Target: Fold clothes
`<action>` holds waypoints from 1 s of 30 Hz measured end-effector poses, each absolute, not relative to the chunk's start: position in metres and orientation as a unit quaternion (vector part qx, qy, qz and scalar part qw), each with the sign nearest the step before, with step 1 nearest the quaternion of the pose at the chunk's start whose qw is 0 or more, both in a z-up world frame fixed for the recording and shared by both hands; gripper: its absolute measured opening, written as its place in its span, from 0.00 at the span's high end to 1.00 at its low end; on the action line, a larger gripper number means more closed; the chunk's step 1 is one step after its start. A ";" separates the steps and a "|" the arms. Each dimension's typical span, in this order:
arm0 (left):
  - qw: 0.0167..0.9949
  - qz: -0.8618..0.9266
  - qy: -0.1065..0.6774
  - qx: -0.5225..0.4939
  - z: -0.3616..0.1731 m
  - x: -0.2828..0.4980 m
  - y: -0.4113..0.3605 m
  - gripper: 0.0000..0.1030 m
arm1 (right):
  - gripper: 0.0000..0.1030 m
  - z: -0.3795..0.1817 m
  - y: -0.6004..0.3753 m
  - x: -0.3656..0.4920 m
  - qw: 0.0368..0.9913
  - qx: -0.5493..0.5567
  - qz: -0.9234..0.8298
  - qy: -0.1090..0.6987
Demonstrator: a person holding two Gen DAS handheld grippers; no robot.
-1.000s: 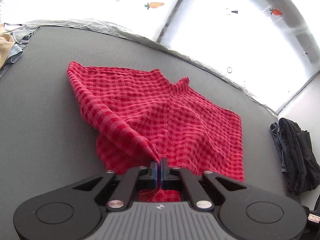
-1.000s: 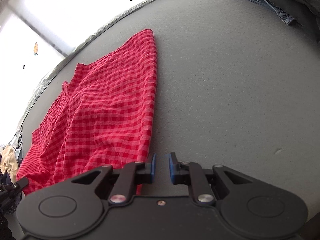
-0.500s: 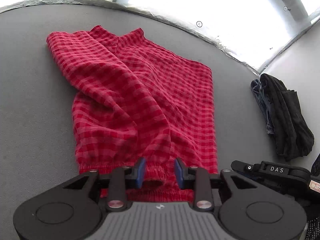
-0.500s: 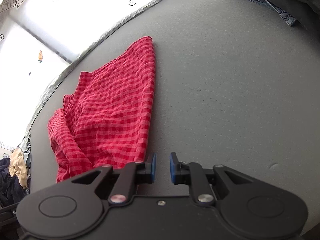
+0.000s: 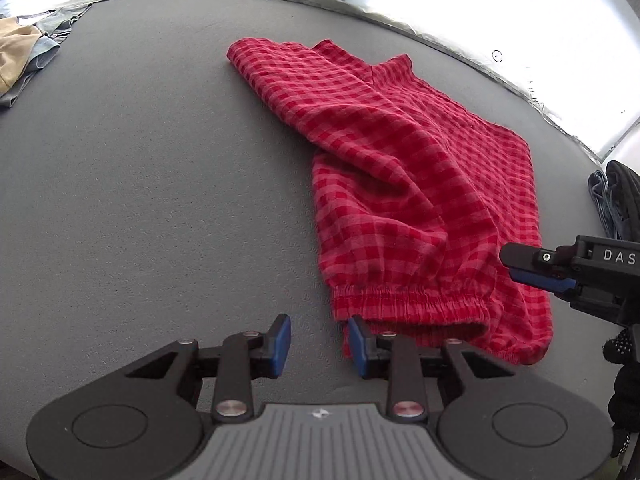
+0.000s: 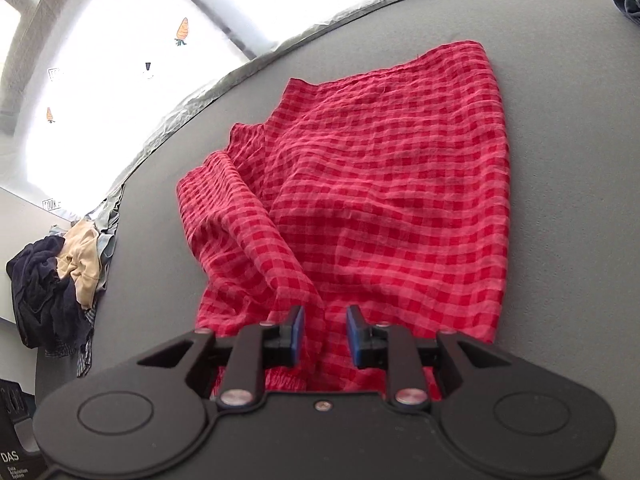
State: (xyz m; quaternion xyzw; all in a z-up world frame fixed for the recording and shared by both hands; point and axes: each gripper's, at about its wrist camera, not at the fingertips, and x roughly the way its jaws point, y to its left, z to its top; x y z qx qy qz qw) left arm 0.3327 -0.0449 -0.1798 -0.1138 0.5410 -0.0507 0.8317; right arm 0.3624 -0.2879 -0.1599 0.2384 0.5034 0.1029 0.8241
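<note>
Red checked shorts (image 5: 404, 184) lie on the grey table, one leg folded over the other, elastic waistband (image 5: 416, 300) nearest me. My left gripper (image 5: 318, 340) is open and empty, just left of the waistband's near corner. My right gripper (image 6: 323, 332) is open, its jaws either side of a raised fold of the shorts (image 6: 360, 200) near the waistband. The right gripper also shows in the left wrist view (image 5: 560, 272) at the shorts' right edge.
A pile of dark and beige clothes (image 6: 60, 272) lies at the table's left end, also in the left wrist view (image 5: 20, 56). Dark clothes (image 5: 620, 204) lie at the right. The table's far edge (image 5: 360, 8) meets bright windows.
My left gripper opened, let go of the shorts' leg and moved left of the waistband. My right gripper moved left over the shorts and opened wider. The leg now lies folded over.
</note>
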 end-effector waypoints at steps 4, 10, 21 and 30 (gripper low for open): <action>0.834 -0.050 0.539 -0.107 -0.178 0.333 -0.036 0.67 | 0.65 -0.164 -0.265 0.372 0.821 0.224 0.112 0.513; 0.835 -0.055 0.538 -0.101 -0.176 0.336 -0.031 0.66 | 0.65 -0.183 -0.251 0.378 0.810 0.201 0.095 0.542; 0.841 -0.083 0.526 -0.097 -0.172 0.339 -0.046 0.66 | 0.98 -0.164 -0.293 0.341 0.826 0.278 0.085 0.484; 0.834 -0.136 0.529 -0.073 -0.177 0.338 -0.086 0.60 | 0.98 -0.175 -0.346 0.289 0.820 0.310 -0.017 0.480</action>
